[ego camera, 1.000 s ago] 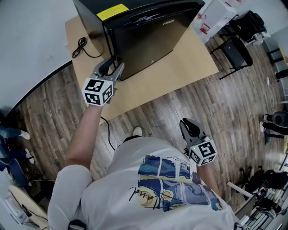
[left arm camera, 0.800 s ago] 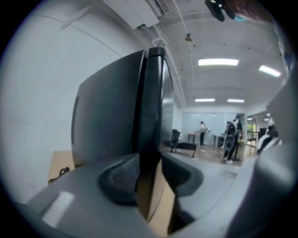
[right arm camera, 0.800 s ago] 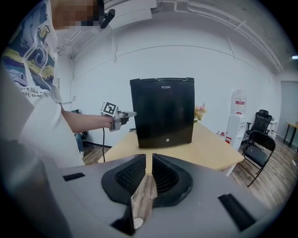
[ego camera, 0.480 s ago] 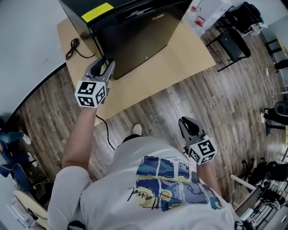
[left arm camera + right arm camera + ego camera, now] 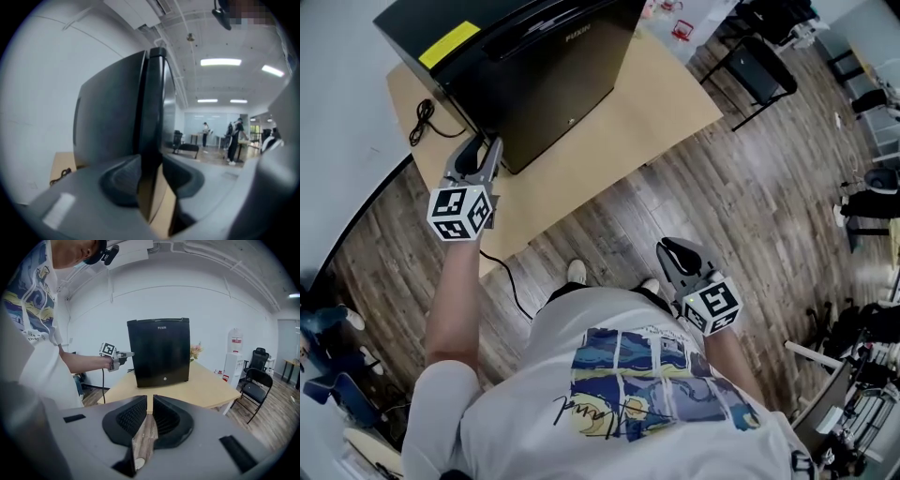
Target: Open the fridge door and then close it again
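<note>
A moment ago the left gripper [image 5: 480, 150] had its jaws wide apart. Now they have come in closer, with the side edge of the door [image 5: 152, 103] between them. In the left gripper view the pads seem to press on that edge, one on each side. I think this means the grab is done, and the pull to swing the door open can come next. The door has not moved yet, so it looks shut, just like before.

The right gripper [image 5: 675, 255] hangs low by the person's side, well apart from the fridge [image 5: 553, 94]. Its jaws are almost together, with only a thin gap, and nothing is in them. Only the wood floor [image 5: 722, 206] shows through the gap.

The fridge is a small black box. It stands on a light wooden table [image 5: 666, 103], at the back corner by the white wall. It has a yellow sticker [image 5: 448, 43] on top and a shiny dark front. The door sits flat on the front, with no gap that I can see
</note>
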Tool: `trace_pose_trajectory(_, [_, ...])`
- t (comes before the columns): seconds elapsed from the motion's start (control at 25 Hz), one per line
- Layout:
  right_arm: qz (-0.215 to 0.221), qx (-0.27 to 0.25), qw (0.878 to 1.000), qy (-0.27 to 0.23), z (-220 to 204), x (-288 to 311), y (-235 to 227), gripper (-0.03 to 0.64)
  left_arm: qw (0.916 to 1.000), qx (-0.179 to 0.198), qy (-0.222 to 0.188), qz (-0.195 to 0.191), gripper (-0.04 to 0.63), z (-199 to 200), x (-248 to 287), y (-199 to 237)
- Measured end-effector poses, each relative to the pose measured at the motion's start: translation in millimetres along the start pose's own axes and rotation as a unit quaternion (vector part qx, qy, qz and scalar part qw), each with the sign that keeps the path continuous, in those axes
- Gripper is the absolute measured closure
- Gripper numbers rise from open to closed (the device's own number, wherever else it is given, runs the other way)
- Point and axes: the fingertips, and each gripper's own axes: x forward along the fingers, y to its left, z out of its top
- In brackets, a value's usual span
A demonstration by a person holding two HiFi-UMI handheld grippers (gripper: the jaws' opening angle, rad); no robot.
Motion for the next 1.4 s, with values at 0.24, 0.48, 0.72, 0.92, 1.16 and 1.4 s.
trace_pose_trajectory(0.24, [-0.001, -0.009, 1.0, -0.005, 3, -13, -19, 0.577, 0.9999, -0.004, 0.001, 0.015, 0.445, -1, -3, 0])
trace_pose_trajectory(0.48, [0.0, -0.012, 1.0, -0.011, 3, -22, -33, 0.577, 0.9995, -0.004, 0.004, 0.03, 0.445, -2, -5, 1])
trace_pose_trajectory(0.72, [-0.004, -0.002, 1.0, -0.012, -7, -37, -52, 0.577, 0.9992, -0.002, 0.01, 0.039, 0.445, -1, -3, -3])
trace_pose_trajectory(0.92, [-0.003, -0.002, 1.0, -0.013, -9, -50, -67, 0.577, 0.9982, -0.004, 0.015, 0.059, 0.443, 0, -4, -2])
trace_pose_trajectory(1.16, [0.01, -0.002, 1.0, -0.013, -18, -65, -80, 0.577, 0.9984, 0.017, 0.013, 0.052, 0.448, -2, -15, -32])
trace_pose_trajectory(1.4, [0.035, -0.009, 0.999, -0.016, -21, -71, -86, 0.577, 0.9968, 0.013, 0.017, 0.077, 0.449, -5, -20, -60])
